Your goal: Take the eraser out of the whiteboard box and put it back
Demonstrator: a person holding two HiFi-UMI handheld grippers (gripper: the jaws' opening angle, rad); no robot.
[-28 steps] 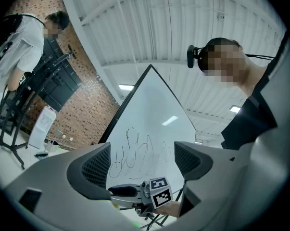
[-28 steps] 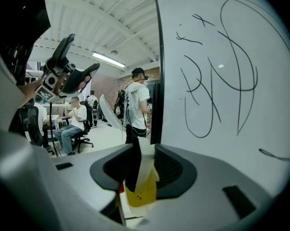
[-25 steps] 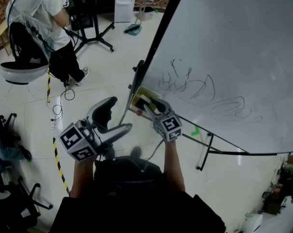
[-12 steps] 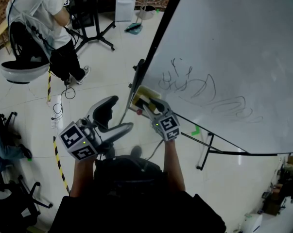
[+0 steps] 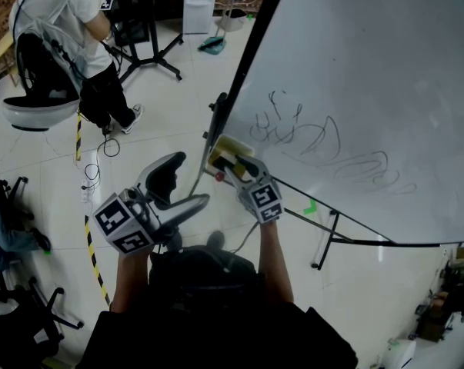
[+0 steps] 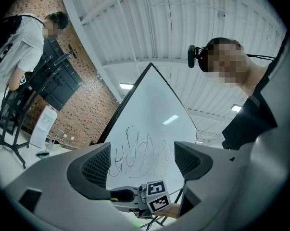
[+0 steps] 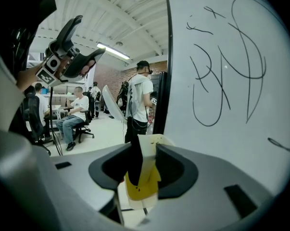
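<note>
The eraser (image 5: 225, 149), yellow and white with a dark felt side, stands on edge in the whiteboard box (image 5: 211, 171) at the board's lower left corner. My right gripper (image 5: 236, 163) reaches up to it. In the right gripper view the eraser (image 7: 145, 177) is between the jaws of the right gripper (image 7: 144, 163), which are opening, and it stays close to the right-hand jaw. My left gripper (image 5: 187, 181) hangs open and empty lower left of the box. In the left gripper view, nothing is between the spread jaws of the left gripper (image 6: 144, 165).
The whiteboard (image 5: 370, 75) with black scribbles (image 5: 297, 133) leans on its stand (image 5: 324, 244). Its dark frame edge (image 5: 243, 68) runs up from the box. A person in a white shirt (image 5: 58, 21) stands far left by a chair (image 5: 31, 114). Striped tape (image 5: 89, 252) marks the floor.
The right gripper's jaws have spread a little around the eraser, and more of the eraser shows above them. The left gripper has kept still.
</note>
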